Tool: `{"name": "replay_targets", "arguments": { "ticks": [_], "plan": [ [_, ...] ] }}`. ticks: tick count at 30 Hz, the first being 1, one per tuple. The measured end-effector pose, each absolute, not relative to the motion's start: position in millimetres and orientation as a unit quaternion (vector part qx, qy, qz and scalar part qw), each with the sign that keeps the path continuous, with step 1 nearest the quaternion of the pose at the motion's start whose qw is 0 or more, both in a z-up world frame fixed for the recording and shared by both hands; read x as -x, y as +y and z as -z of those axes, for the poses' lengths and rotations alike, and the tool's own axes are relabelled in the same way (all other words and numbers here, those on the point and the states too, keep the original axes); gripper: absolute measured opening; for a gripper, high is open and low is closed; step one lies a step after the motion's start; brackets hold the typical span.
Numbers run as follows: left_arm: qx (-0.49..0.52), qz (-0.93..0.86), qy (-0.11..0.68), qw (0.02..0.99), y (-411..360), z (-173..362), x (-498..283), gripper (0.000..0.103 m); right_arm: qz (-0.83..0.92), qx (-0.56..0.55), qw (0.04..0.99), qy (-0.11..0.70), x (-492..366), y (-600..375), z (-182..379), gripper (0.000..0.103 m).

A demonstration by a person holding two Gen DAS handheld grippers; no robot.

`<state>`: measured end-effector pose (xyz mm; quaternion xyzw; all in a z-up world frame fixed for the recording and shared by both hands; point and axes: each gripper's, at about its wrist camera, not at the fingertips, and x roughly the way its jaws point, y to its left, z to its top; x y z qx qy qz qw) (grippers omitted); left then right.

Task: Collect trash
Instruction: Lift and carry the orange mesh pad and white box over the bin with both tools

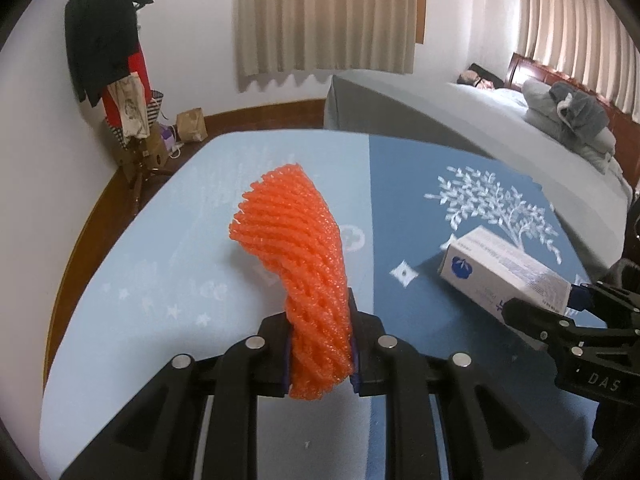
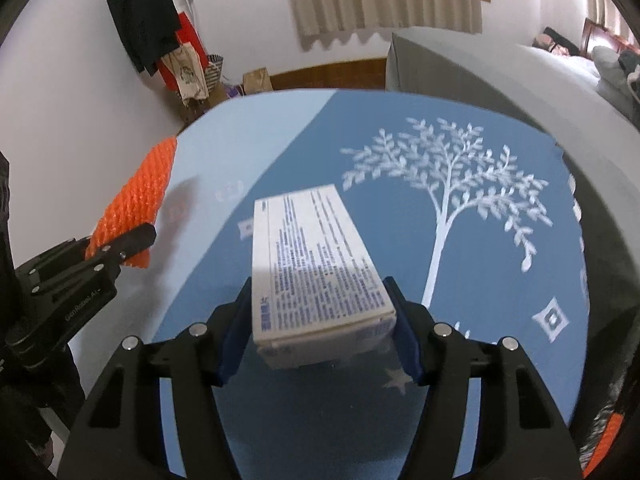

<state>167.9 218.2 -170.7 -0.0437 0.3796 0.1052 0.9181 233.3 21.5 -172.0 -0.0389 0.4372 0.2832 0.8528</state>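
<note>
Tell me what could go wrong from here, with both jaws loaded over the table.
1. The right gripper holds the white box only at its near end; most of it juts forward, so a quick swing could lever it loose.
2. The orange foam net in the left gripper is soft and squashed, and might slip out.
3. The loaded grippers hang close together above the blue table; the box and net could bump.

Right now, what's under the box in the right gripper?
Under the box, held by the right gripper, only the blue tablecloth and its white star print show. The patch directly beneath the box is covered.
</note>
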Motion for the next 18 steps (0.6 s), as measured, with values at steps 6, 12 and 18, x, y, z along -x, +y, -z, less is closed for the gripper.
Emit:
{"name": "replay_targets", "arguments": {
  "ticks": [6, 12, 18],
  "plan": [
    [0.043, -0.108, 0.392, 0.912, 220, 183, -166, 0.021, -0.278, 0.048, 0.850, 0.444, -234, 28, 185, 0.063],
    [0.049, -0.110, 0.394, 0.911, 224, 185, -162, 0.021, -0.277, 0.059, 0.853, 0.438, -238, 36, 188, 0.057],
    [0.048, -0.108, 0.386, 0.915, 223, 176, -160, 0.021, -0.276, 0.052, 0.862, 0.422, -235, 31, 175, 0.057]
  ]
}}
